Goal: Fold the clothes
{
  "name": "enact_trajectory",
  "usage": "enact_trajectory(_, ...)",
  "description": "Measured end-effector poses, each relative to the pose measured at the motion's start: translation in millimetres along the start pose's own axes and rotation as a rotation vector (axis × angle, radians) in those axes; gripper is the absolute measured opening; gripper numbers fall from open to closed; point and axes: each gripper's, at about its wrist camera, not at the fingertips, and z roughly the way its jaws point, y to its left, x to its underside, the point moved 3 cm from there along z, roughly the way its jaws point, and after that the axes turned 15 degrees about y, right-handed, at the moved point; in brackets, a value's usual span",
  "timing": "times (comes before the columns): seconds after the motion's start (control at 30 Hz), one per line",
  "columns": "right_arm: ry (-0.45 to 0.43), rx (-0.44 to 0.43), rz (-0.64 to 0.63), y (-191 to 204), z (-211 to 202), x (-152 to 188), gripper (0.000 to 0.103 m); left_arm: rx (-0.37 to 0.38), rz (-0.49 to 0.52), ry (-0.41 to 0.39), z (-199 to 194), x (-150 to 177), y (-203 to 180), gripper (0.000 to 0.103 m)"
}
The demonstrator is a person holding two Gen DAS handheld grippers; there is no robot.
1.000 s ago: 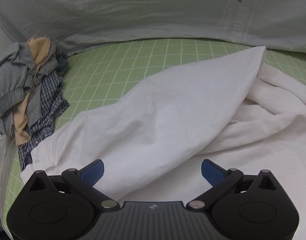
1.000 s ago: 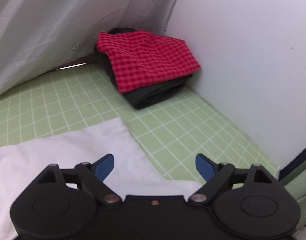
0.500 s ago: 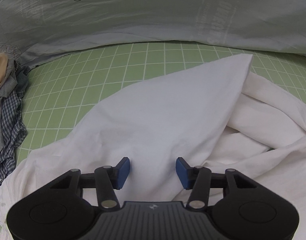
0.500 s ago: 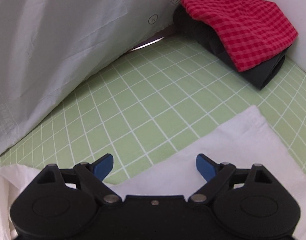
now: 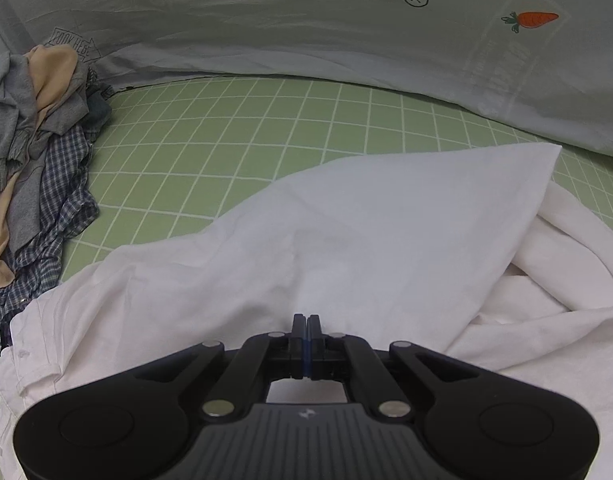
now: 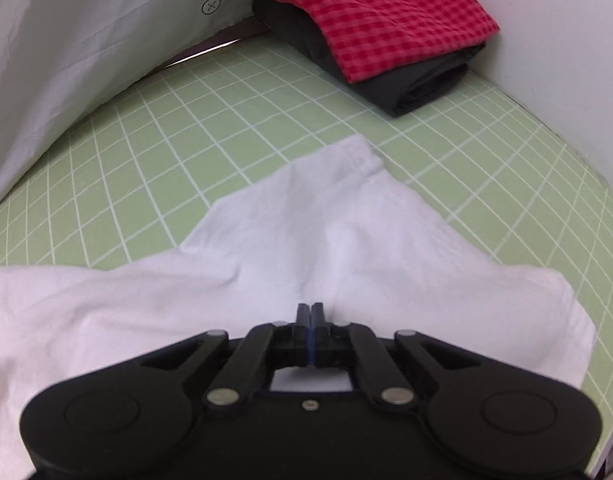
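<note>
The white garment (image 5: 346, 240) is spread over the green gridded counter (image 5: 226, 140). Its cloth is pinched by the left gripper (image 5: 307, 322) and by the right gripper (image 6: 311, 312), both clamped tight on puckered folds.

One white garment (image 5: 366, 232) lay spread on the one green gridded worktop (image 5: 226, 140); the right wrist view showed the same garment (image 6: 306, 232). Two grippers were in view, a left gripper (image 5: 307, 320) and a right gripper (image 6: 311, 310), each with two fingers pressed together on the white cloth. One loose pile (image 5: 34, 152) held at least three pieces: one grey, one beige, one blue check. One folded stack (image 6: 386, 32) held two pieces, one red check above one black. On the pale sheet (image 5: 306, 32) behind there were two crossed circles and one carrot print (image 5: 534, 20).
</note>
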Motion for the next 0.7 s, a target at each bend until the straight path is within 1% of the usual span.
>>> enact_trajectory(0.07,-0.005,-0.015,-0.019,-3.6,-5.7,7.5,0.000,0.006,-0.006,0.011,0.3,6.0,2.6,0.005)
enact_trajectory(0.13,-0.019,-0.079,-0.011,-2.4,-10.3,4.4,0.009,0.019,-0.021,0.025,2.9,13.7,4.0,0.005)
enact_trajectory(0.17,-0.020,-0.118,0.012,-1.8,-11.7,0.3,0.027,0.012,-0.024,0.029,3.3,16.0,3.6,0.006)
enact_trajectory(0.2,-0.028,-0.140,0.029,2.1,-12.1,-5.6,0.052,0.005,-0.028,0.033,3.8,18.3,3.2,0.011)
enact_trajectory(0.23,-0.040,-0.155,0.042,7.7,-12.0,-12.3,0.061,-0.003,-0.032,0.037,4.2,20.5,2.8,0.018)
enact_trajectory(0.27,-0.051,-0.170,0.055,13.2,-11.8,-19.1,0.073,-0.017,-0.036,0.039,4.4,21.1,3.5,0.022)
enact_trajectory(0.3,-0.063,-0.185,0.067,18.8,-11.7,-25.9,0.081,-0.030,-0.040,0.041,4.5,21.7,4.1,0.029)
enact_trajectory(0.33,-0.068,-0.175,0.063,25.3,-8.4,-34.1,0.084,-0.044,-0.044,0.043,4.7,22.3,4.8,0.038)
enact_trajectory(0.37,-0.068,-0.150,0.054,30.3,-3.5,-42.0,0.086,-0.057,-0.048,0.045,4.8,22.8,5.5,0.042)
enact_trajectory(0.43,-0.052,-0.094,0.042,39.4,11.3,-60.5,0.087,-0.075,-0.059,0.049,5.4,22.8,8.8,0.059)
enact_trajectory(0.5,-0.007,-0.059,0.054,40.6,27.4,-74.3,0.088,-0.080,-0.077,0.054,6.2,22.9,13.4,0.067)
enact_trajectory(0.57,0.034,-0.056,0.095,35.3,40.0,-80.3,0.087,-0.066,-0.103,0.063,7.6,23.6,18.5,0.070)
enact_trajectory(0.6,0.032,-0.059,0.103,32.7,41.6,-80.2,0.087,-0.066,-0.107,0.065,8.1,23.8,19.0,0.072)
enact_trajectory(0.63,0.020,-0.063,0.104,30.3,41.0,-79.0,0.084,-0.065,-0.112,0.067,8.6,24.1,19.4,0.072)
enact_trajectory(0.67,0.008,-0.067,0.106,27.9,40.4,-77.7,0.075,-0.064,-0.117,0.069,9.0,24.3,19.9,0.073)
enact_trajectory(0.7,-0.005,-0.076,0.095,25.7,38.7,-76.2,0.049,-0.063,-0.121,0.071,9.5,24.6,20.4,0.074)
